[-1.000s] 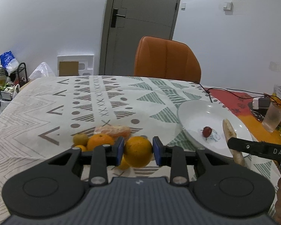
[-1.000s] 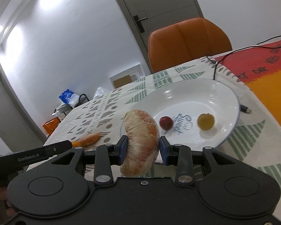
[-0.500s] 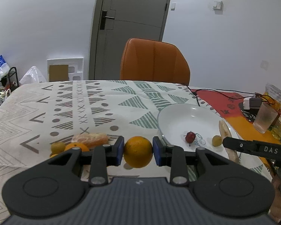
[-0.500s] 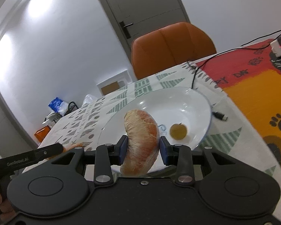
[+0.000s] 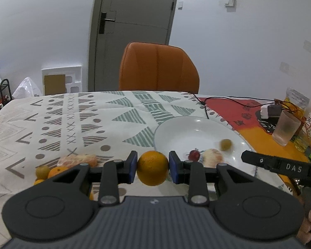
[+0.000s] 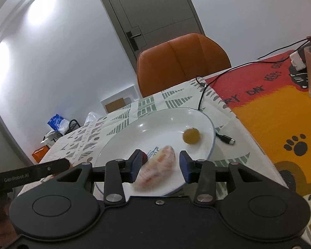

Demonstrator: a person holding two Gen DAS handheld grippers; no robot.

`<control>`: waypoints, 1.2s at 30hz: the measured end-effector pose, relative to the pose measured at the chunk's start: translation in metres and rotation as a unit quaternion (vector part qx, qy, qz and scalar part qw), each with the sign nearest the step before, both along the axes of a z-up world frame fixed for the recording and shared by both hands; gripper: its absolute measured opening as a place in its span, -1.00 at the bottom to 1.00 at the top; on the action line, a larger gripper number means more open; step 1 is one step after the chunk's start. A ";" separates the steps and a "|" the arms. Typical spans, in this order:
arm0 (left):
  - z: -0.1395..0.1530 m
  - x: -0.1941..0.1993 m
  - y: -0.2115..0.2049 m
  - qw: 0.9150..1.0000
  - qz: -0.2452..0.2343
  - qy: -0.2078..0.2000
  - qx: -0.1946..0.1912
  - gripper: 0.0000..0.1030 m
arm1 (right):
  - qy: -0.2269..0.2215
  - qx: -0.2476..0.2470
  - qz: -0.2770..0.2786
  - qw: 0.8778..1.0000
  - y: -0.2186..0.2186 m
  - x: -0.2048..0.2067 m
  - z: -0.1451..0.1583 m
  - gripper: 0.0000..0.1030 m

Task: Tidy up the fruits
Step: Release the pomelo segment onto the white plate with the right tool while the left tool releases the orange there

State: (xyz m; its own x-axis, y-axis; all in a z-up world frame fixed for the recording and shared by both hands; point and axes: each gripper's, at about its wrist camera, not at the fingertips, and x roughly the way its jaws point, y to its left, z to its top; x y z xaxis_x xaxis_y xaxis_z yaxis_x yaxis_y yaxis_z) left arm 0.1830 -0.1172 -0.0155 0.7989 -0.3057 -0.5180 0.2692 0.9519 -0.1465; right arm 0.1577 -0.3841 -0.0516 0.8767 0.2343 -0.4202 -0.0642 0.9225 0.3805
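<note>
My left gripper (image 5: 153,167) is shut on an orange (image 5: 152,170) and holds it above the table, just left of the white plate (image 5: 176,132). My right gripper (image 6: 159,167) is open above the plate's (image 6: 134,132) near edge. A peeled pomelo segment (image 6: 156,170) lies blurred on the plate between its fingers; it also shows in the left wrist view (image 5: 212,157). A small red fruit (image 5: 194,154) and a small yellow-green fruit (image 6: 191,136) are on the plate too.
Another peeled segment (image 5: 77,160), an orange (image 5: 58,171) and a small green fruit (image 5: 42,171) lie on the patterned cloth at left. A plastic cup (image 5: 286,128), cables (image 6: 225,138) and bottles stand at right. An orange chair (image 5: 158,67) is behind the table.
My right gripper opened and let the pomelo segment drop onto the plate. The yellow-green fruit rolled a little. My left gripper with the orange moved right toward the plate.
</note>
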 end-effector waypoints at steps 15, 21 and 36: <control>0.002 0.009 -0.039 0.999 -0.040 -0.003 0.005 -0.40 | 0.003 0.012 -0.004 1.000 -0.016 -0.014 -0.001 -0.20; 0.006 0.009 -0.053 0.999 -0.051 -0.005 0.004 -0.39 | -0.002 0.015 -0.010 1.000 -0.023 -0.019 0.002 -0.20; 0.008 -0.003 -0.020 1.000 0.000 0.003 0.016 0.49 | -0.004 0.022 0.009 1.000 -0.010 -0.022 0.003 -0.06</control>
State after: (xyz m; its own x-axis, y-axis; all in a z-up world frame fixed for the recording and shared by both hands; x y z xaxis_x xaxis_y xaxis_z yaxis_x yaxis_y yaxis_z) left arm 0.1804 -0.1369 -0.0074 0.7957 -0.2895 -0.5321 0.2692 0.9559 -0.1177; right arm 0.1355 -0.3943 -0.0488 0.8754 0.2682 -0.4021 -0.0843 0.9039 0.4194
